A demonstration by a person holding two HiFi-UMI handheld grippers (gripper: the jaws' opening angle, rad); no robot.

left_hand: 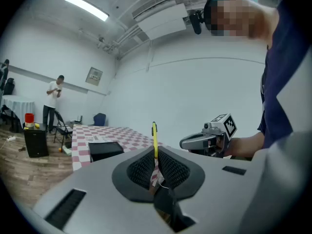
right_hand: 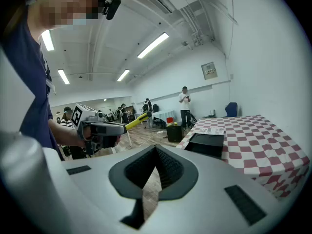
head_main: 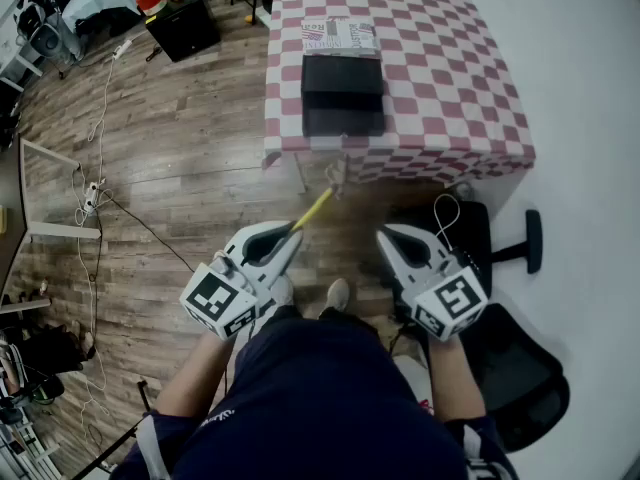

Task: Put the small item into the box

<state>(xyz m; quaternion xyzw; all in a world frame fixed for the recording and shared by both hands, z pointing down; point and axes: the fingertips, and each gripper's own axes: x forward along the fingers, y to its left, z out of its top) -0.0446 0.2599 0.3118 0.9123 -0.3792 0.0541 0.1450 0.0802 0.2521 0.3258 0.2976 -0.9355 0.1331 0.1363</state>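
Note:
My left gripper [head_main: 293,236] is shut on a yellow pen [head_main: 314,209], which sticks out forward past the jaws. In the left gripper view the yellow pen [left_hand: 155,141] stands up between the black pads [left_hand: 139,169]. A black box [head_main: 343,94] lies on the red-and-white checked table [head_main: 440,78] ahead, well beyond both grippers. My right gripper [head_main: 386,236] is shut with nothing in it, level with the left one. The right gripper view shows the black box [right_hand: 207,144] off to the right and the left gripper [right_hand: 100,129] with its pen [right_hand: 137,120].
A printed leaflet [head_main: 340,35] lies behind the box. A black office chair [head_main: 510,363] stands at my right. Cables [head_main: 95,193] trail over the wooden floor at left, near a black case [head_main: 182,26]. A person [left_hand: 52,104] stands far off.

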